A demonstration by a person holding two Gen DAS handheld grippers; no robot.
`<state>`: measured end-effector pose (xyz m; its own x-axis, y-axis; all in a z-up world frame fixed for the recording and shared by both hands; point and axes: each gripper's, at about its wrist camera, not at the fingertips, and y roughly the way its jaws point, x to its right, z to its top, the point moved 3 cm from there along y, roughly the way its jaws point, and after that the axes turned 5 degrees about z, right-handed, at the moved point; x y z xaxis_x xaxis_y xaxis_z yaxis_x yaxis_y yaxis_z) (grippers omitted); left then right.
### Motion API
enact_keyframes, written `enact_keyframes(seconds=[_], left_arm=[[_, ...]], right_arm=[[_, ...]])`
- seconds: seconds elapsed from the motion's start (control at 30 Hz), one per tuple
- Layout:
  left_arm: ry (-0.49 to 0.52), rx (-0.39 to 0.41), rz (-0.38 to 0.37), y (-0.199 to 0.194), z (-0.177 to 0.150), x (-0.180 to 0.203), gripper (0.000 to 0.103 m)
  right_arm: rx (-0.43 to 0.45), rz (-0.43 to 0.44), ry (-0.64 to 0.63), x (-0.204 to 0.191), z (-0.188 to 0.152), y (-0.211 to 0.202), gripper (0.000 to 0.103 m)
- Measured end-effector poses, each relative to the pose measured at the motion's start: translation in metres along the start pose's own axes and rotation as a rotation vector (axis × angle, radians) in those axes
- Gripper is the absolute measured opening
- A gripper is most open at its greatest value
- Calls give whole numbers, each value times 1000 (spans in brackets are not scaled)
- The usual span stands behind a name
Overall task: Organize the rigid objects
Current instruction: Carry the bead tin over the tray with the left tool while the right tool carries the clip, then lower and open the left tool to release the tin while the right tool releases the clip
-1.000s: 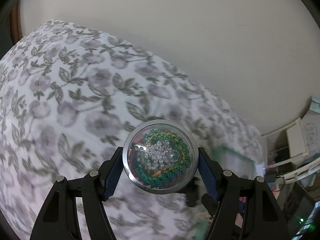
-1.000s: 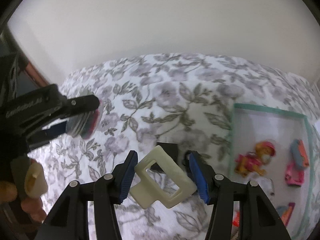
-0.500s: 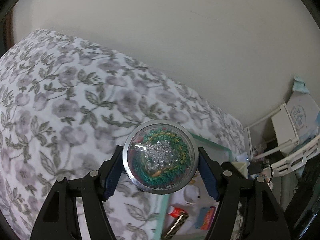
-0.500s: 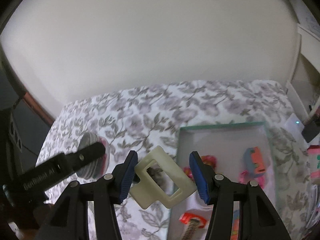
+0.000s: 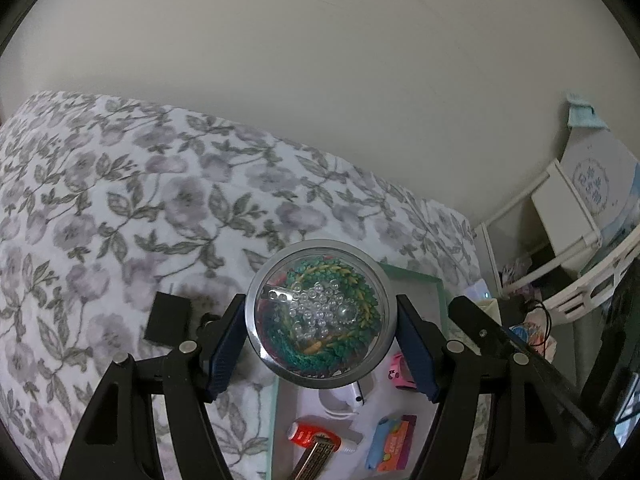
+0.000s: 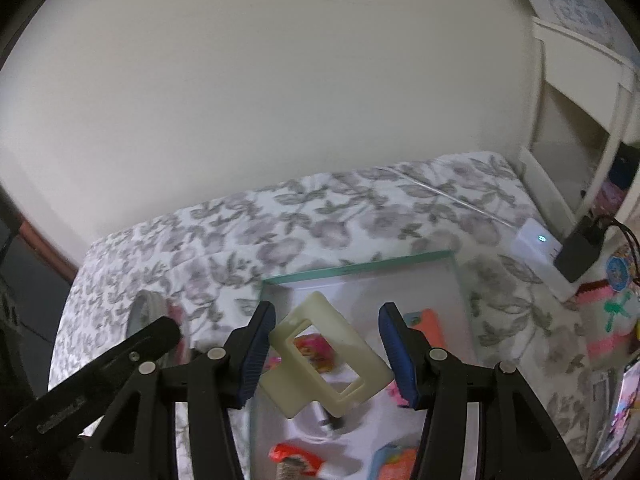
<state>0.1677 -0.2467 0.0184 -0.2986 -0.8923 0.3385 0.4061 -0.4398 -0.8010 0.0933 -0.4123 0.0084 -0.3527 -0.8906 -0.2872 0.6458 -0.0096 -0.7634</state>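
Observation:
My left gripper (image 5: 320,344) is shut on a round domed case (image 5: 320,312) holding clear beads and a green wreath. It hangs over the near left corner of a green-rimmed tray (image 5: 412,276) on the floral bedspread (image 5: 120,220). My right gripper (image 6: 328,358) is shut on a cream plastic frame (image 6: 348,338), gripped by two opposite corners and tilted, above the same tray (image 6: 360,270). In the right wrist view the case (image 6: 146,312) shows edge-on at the left, behind a black finger (image 6: 132,356) of the left gripper.
The tray holds a red tube (image 5: 304,434), a colourful box (image 5: 394,444), a pink toy (image 6: 316,348) and an orange piece (image 6: 426,322). A small black box (image 5: 166,320) lies on the bedspread. A white charger (image 6: 540,248), a black plug (image 6: 580,252) and white shelves (image 5: 560,208) stand at the right.
Both grippers have travelled across the bedspread towards the tray, keeping their objects. The tray has come from the right edge of both views to below the fingers.

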Motion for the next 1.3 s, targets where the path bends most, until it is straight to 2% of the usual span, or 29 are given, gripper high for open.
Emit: enact_keyframes(seconds=[0.2,0.53,0.8,0.93,1.3], left_arm=[[46,-41,2,27,-10,14,73],[120,-118,17,68,-33,29,73],[206,-160,-1,85,-58,56,73],[238,-169,1,89,-66,65,73],[279,-166,30,91,-69,72,73]], right_arm=[[-5,-14,61,34,1,7,57],[-64,-81,88,61,-9,34,57],[-119,-155,84,78,-19,49,57],[-134,-162,89,82,-22,53,57],[-199,-200,80,88,-33,71,58]])
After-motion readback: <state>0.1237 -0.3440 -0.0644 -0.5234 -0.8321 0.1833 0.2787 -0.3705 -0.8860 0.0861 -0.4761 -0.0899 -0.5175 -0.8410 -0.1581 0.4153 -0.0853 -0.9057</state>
